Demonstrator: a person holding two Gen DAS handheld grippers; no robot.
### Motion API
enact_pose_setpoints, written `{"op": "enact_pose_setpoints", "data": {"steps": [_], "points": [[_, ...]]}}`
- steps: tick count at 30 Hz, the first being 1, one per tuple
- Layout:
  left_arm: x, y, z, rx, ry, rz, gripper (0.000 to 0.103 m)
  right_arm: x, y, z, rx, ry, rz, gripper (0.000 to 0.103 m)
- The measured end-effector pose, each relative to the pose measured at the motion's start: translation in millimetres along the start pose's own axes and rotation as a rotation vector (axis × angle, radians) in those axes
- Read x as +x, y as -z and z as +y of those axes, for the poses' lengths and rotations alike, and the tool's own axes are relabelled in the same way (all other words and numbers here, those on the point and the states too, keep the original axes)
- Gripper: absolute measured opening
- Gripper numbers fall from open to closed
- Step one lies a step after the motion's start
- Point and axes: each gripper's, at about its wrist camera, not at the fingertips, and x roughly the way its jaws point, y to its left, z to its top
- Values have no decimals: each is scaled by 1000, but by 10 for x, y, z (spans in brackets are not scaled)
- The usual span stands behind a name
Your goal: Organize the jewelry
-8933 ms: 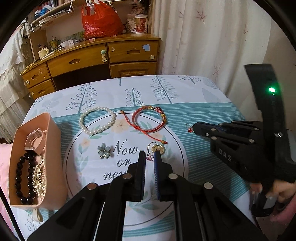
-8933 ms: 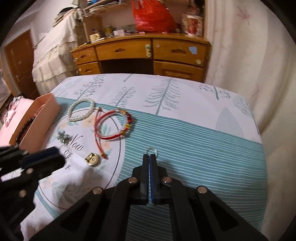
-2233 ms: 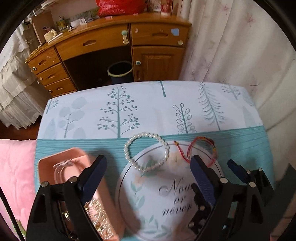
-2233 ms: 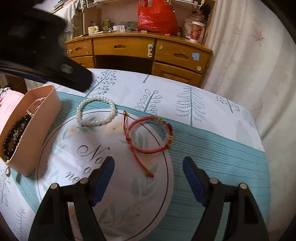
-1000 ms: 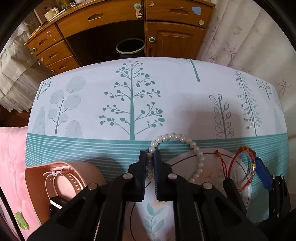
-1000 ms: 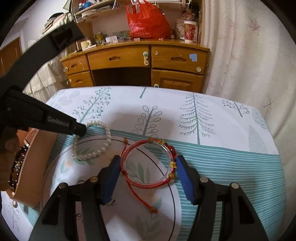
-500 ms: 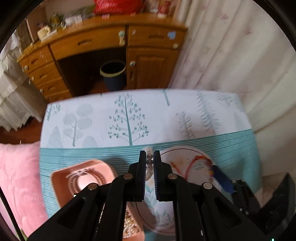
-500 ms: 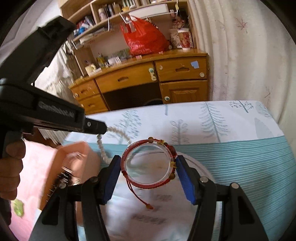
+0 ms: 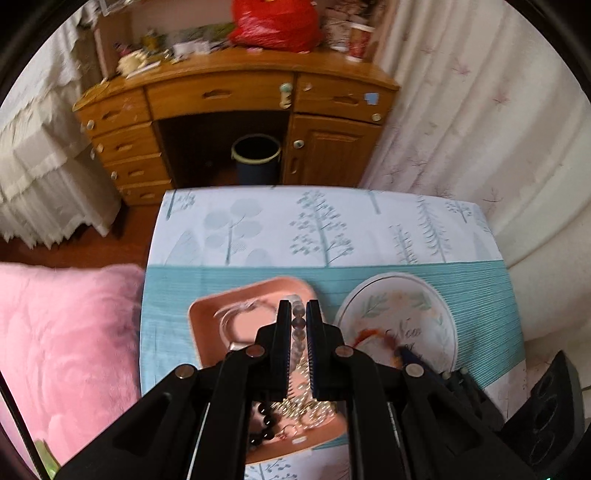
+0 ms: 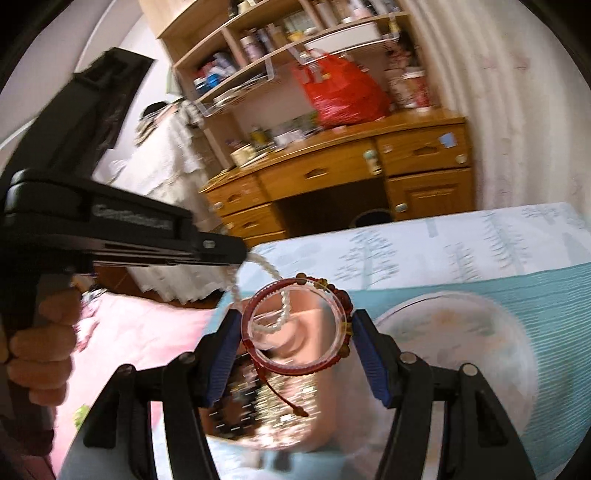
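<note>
While its jaws press together on a strand of pale beads, the left gripper (image 9: pixel 298 325) points steeply down over the pink tray (image 9: pixel 207 314). From the right wrist camera the pearl bracelet (image 10: pixel 275 291) hangs from that gripper's tip as a loose loop, clear of the cloth and above the tray. A hand (image 10: pixel 38 347) grips the left gripper's handle at about nine o'clock in that view.

The right gripper (image 10: pixel 297 332) holds its jaws wide, clamped across the red cord bracelet (image 10: pixel 295 363); the ring stands between the two blue pads, touching both, and its knotted tail dangles toward six o'clock. Below it lies the tray's blurred heap of gold chain (image 10: pixel 284 406) and dark beads (image 10: pixel 229 410).

At three o'clock from the tray, just beside it on the teal striped cloth (image 9: pixel 476 291), is the printed round mat (image 9: pixel 395 314). At twelve o'clock stands a wooden desk (image 9: pixel 221 96) bearing a red bag (image 9: pixel 275 22).
</note>
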Motion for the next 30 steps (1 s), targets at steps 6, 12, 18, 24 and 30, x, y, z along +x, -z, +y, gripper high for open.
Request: {"op": "enact_pose_setpoints", "data": {"steps": [6, 12, 18, 24, 30], "points": [[125, 305, 253, -7, -148, 59, 58, 283, 262, 246, -64, 41, 177, 64], [60, 638, 428, -47, -221, 95, 85, 121, 439, 289, -68, 64, 177, 77], [-124, 1477, 511, -94, -280, 148, 93, -348, 770, 185, 5, 38, 224, 93], [-248, 2522, 376, -85, -333, 345, 93, -1199, 1462, 55, 24, 135, 351, 99], [-780, 2979, -428, 9, -261, 322, 93, -2200, 1956, -153, 19, 304, 488, 102]]}}
